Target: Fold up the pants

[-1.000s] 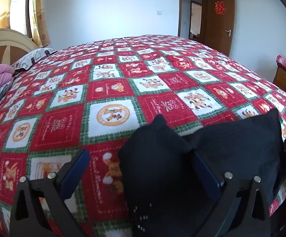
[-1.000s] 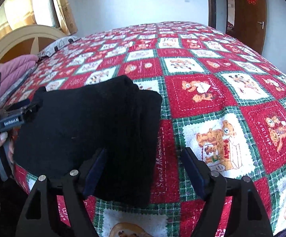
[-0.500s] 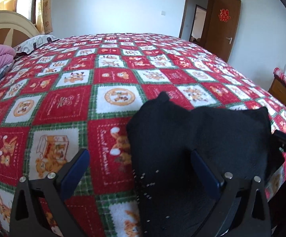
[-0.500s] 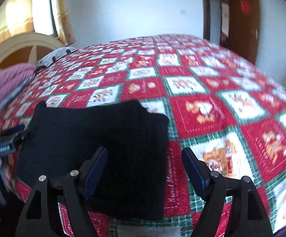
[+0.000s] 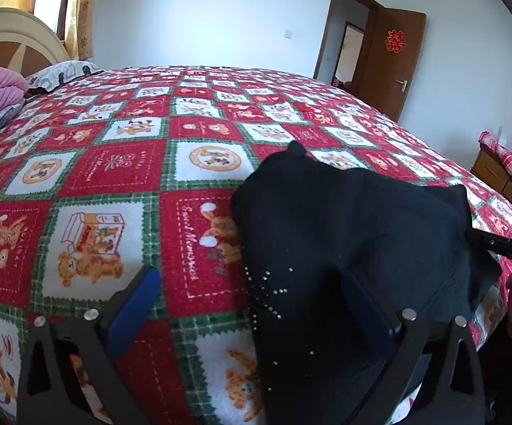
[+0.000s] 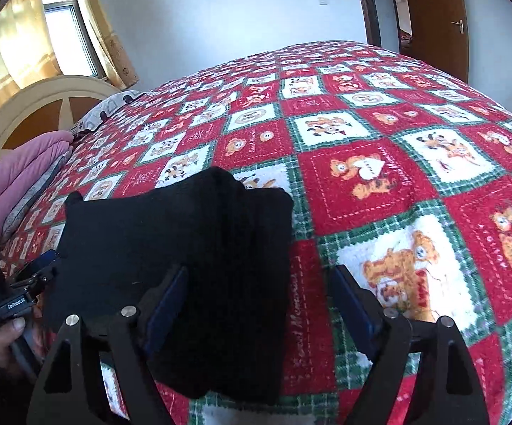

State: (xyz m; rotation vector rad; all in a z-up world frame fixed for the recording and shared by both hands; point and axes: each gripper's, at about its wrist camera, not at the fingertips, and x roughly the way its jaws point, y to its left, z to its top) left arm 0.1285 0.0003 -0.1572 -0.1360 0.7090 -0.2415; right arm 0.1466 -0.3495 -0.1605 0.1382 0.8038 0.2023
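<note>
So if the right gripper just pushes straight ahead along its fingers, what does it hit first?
Most likely the folded black pants. The right gripper is open, and the pants' right edge already lies between its fingers; past them is only the red patterned bedspread. Depth is hard to judge in this fisheye view.

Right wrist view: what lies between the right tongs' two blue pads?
Between the right tongs the right edge of the folded black fabric pants lies by the left pad, then bare red-and-green checked bedspread; neither pad presses.
</note>
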